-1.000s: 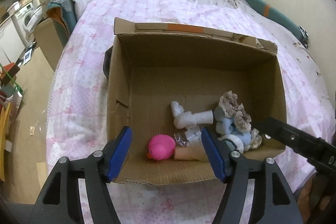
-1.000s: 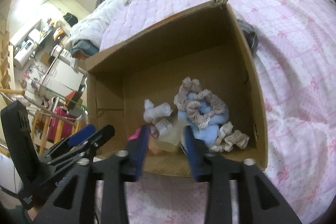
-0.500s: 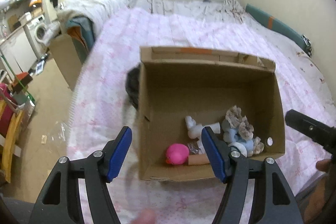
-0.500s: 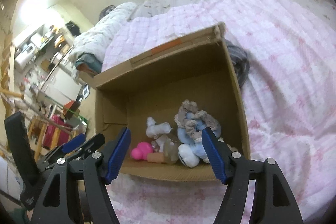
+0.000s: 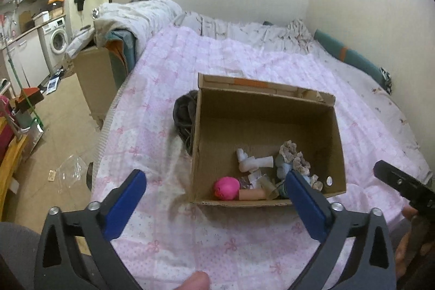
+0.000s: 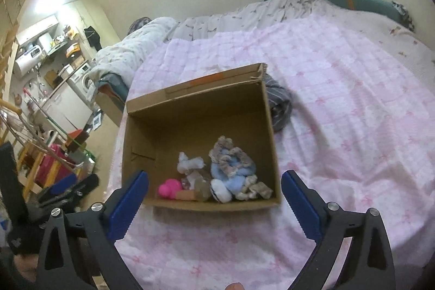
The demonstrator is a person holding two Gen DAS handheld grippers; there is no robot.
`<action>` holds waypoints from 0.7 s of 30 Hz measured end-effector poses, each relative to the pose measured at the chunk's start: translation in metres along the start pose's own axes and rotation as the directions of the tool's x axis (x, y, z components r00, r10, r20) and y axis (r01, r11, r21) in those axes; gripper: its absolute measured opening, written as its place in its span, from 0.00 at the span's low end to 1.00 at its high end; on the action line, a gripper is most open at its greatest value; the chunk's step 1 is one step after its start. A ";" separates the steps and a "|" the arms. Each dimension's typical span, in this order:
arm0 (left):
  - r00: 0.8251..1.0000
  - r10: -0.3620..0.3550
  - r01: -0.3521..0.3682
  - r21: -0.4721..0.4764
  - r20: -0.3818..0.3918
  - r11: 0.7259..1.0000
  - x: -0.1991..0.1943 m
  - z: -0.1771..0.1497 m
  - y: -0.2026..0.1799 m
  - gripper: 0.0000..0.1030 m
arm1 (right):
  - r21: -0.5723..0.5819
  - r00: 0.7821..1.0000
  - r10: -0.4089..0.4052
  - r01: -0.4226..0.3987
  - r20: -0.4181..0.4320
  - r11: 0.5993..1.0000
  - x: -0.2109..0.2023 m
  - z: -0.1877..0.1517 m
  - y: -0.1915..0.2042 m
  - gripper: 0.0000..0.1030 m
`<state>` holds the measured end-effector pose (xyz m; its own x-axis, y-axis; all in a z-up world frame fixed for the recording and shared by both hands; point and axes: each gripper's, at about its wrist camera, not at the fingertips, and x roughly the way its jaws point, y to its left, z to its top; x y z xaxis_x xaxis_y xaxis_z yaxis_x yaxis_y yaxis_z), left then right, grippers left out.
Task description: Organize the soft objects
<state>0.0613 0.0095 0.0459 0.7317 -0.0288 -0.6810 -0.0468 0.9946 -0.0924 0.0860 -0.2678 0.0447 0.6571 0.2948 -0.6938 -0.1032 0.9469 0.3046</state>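
Both grippers hovering with nothing held, left gripper (image 5: 214,201) and right gripper (image 6: 214,201) with fingers spread wide apart, sitting short of the cardboard box (image 5: 265,110) rather than inside it; soft objects (image 6: 231,173) bunching together at the near wall of the box, pink ball (image 5: 226,188) beside a white sock (image 5: 254,163), likely gathered there for tidiness; resting on a bed under a pink quilt (image 6: 339,105); dark cloth (image 5: 185,113) lying just beside the box, possibly next; cluttered kitchen corner with washing machine (image 5: 58,38) showing beyond.

Black tongs (image 5: 216,197) (silver screws), blue ridged pads (image 6: 297,204).
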 end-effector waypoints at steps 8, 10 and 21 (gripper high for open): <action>0.999 0.042 -0.042 -0.012 -0.018 0.999 -0.007 -0.022 0.006 1.00 | -0.087 0.992 -0.062 0.072 0.108 0.994 -0.007 -0.026 0.018 1.00; 0.999 0.046 -0.046 -0.020 -0.012 0.999 -0.008 -0.025 0.008 1.00 | -0.110 0.991 -0.079 0.091 0.112 0.990 -0.004 -0.029 0.023 1.00; 0.999 0.040 -0.041 -0.019 -0.010 0.999 -0.002 -0.027 0.004 1.00 | -0.136 0.991 -0.109 0.119 0.083 0.984 0.005 -0.039 0.028 1.00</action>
<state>0.0409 0.0106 0.0273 0.7223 0.0105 -0.6915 -0.0893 0.9929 -0.0783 0.0573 -0.2343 0.0241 0.7238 0.1784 -0.6665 -0.1245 0.9839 0.1282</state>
